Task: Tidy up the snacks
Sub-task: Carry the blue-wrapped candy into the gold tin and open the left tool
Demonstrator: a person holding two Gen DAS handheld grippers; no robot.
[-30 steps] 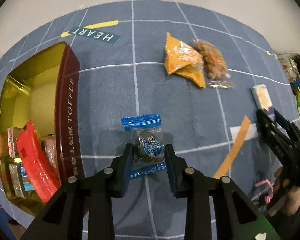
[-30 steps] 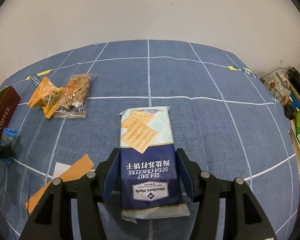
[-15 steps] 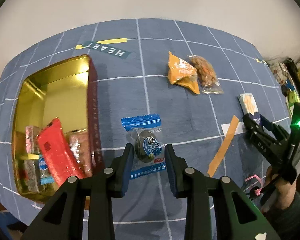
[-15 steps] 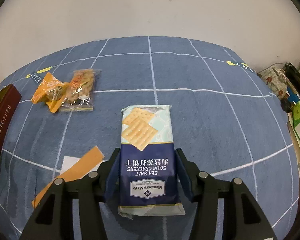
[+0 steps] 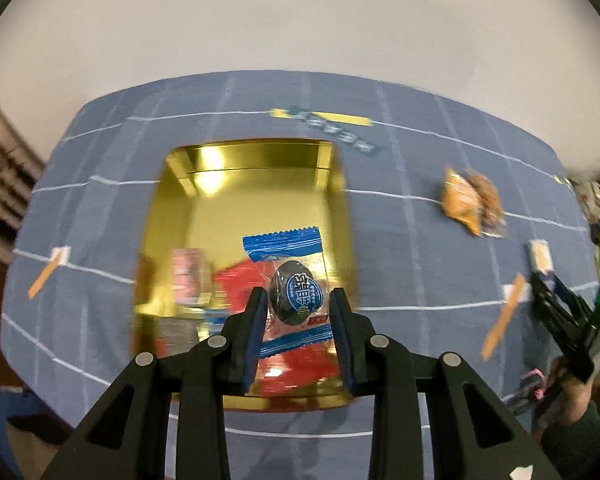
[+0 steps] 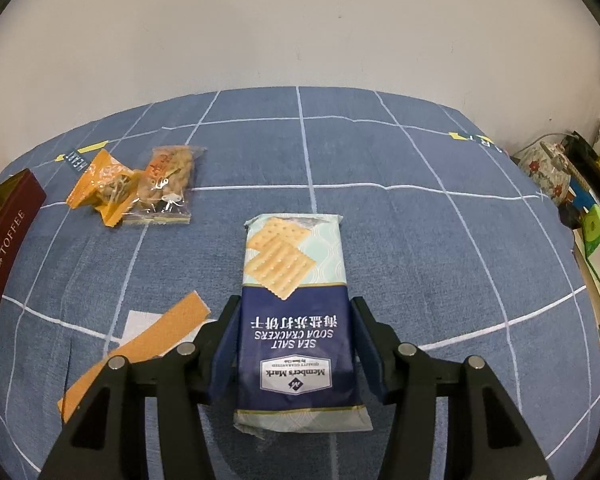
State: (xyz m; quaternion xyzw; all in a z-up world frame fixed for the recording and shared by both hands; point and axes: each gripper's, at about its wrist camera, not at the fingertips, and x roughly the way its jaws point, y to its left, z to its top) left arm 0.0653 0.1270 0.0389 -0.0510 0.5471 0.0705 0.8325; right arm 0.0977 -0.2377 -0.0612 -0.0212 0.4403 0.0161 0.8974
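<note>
A blue-wrapped dark candy [image 5: 297, 300] hangs above the open gold tin [image 5: 244, 168] (other snacks inside, blurred). The soda cracker pack [image 6: 294, 312] lies flat on the blue checked cloth [image 6: 420, 240].

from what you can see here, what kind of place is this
Probably a room in a home, not a lab: a table under a blue grid-patterned cloth against a plain white wall, with a cluttered stack of books and boxes beside a floral pot.
</note>
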